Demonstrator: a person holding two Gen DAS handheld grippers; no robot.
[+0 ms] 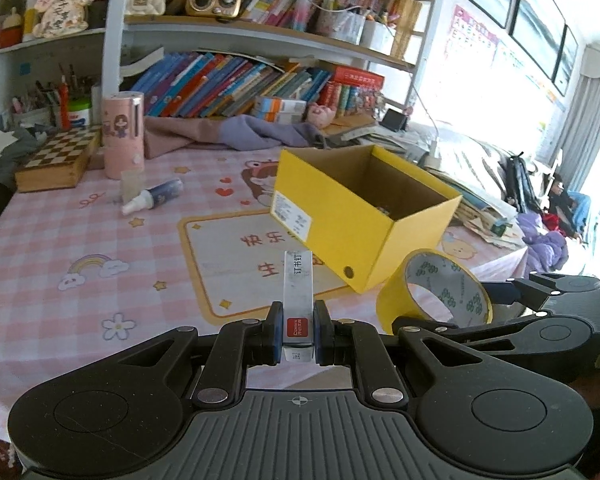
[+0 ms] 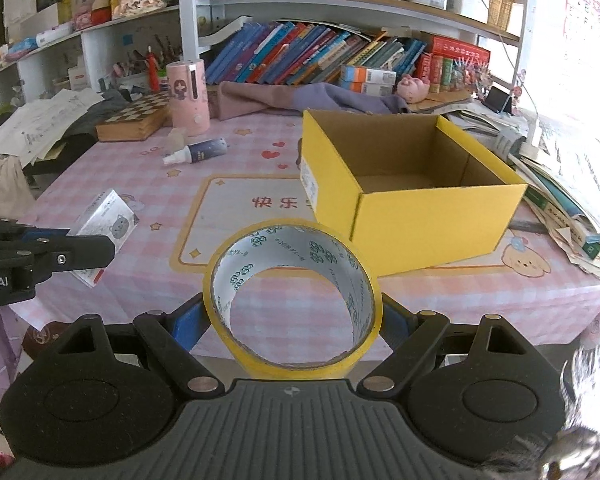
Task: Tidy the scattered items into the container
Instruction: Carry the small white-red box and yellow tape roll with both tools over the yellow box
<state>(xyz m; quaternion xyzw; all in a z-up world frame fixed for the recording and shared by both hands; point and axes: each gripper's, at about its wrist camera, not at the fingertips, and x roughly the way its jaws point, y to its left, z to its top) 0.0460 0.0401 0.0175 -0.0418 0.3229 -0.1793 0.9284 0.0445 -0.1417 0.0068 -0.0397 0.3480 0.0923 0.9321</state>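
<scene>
A table covered by a pink checked cloth (image 2: 112,184) with cartoon prints is seen before cluttered bookshelves. An open yellow cardboard box (image 2: 432,220) stands on the cloth, ahead and slightly to the right of both grippers, its open top facing up; no contents can be made out inside. The right gripper (image 2: 296,320) is seen nearer the box, its jaws set wide and clamped on a roll of yellow adhesive tape (image 2: 292,236), which is held on edge with its hole facing the camera, below and just short of the box's near corner. The left gripper (image 1: 297,334) is seen further left, its jaws drawn close together and clamped on a small silver box of staples (image 1: 298,280), whose long axis points forward toward the box's near wall. A small dark spray bottle (image 2: 200,151) with a white cap is left lying on its side on the cloth, well apart from the box, near a pink cylindrical container (image 2: 188,96).
</scene>
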